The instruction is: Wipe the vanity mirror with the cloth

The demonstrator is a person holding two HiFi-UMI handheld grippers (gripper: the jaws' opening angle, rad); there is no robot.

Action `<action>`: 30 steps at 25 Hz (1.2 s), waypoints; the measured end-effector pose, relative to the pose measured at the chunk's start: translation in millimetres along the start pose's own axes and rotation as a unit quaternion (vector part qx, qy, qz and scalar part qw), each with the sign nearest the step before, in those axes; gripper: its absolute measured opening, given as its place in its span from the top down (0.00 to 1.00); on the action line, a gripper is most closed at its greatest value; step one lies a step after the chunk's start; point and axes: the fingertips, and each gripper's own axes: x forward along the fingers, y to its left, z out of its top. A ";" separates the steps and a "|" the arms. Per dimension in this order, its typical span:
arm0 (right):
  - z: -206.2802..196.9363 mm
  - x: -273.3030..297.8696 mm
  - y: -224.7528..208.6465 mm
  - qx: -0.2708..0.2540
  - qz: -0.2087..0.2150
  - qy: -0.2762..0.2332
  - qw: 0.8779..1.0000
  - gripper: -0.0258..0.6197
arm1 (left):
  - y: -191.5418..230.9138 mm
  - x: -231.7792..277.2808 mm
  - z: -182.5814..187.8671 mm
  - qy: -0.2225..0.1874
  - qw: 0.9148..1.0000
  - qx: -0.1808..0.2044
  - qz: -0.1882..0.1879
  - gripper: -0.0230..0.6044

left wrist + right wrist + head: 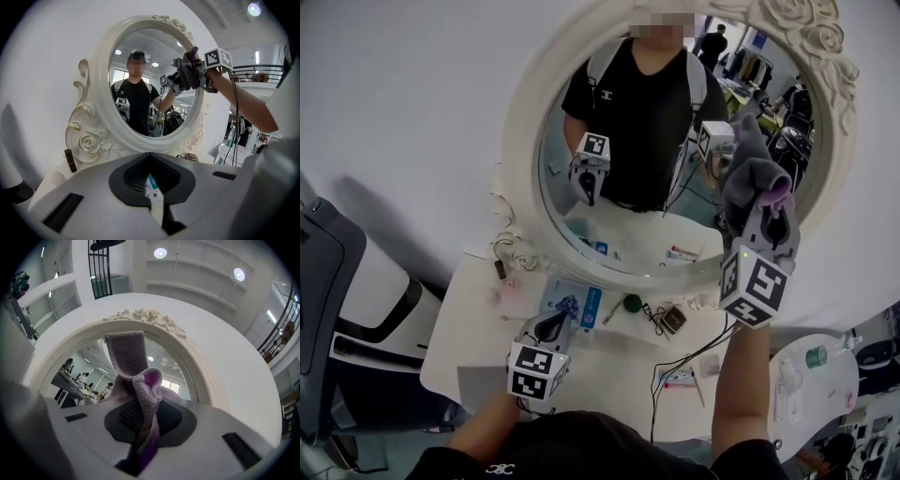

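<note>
An oval vanity mirror (523, 131) in a white carved frame stands against the wall at the back of a white table (459, 328). My right gripper (762, 199) is raised to the mirror's right side and shut on a grey-purple cloth (755, 167), whose bunched top lies against the glass by the frame. The right gripper view has the cloth (136, 362) folded between the jaws, under the frame's rose carving (145, 315). My left gripper (553, 324) hovers low over the table, jaws together and empty. From the left gripper view the mirror (101, 93) and the cloth (187, 68) show ahead.
On the table lie a blue-white packet (572, 302), a green round item (632, 303), a small dark device (672, 319) and cables (675, 370). A brown lipstick-like tube (70, 160) stands by the frame's base. A dark chair (328, 281) is left; a bottle (817, 356) is on a side table.
</note>
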 end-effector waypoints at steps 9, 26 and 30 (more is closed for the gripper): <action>11.9 6.7 9.8 0.063 -0.011 -0.012 0.998 0.88 | -2.8 -2.1 -3.2 0.004 1.000 0.001 0.000 0.97; 100.5 26.2 214.7 0.035 0.160 -0.101 0.981 0.88 | 35.3 -30.9 -17.8 -0.001 0.998 -0.035 0.052 0.97; 79.6 9.0 271.9 -0.025 0.207 -0.105 0.972 0.88 | 41.1 -37.2 -16.5 -0.007 0.997 -0.036 0.061 0.97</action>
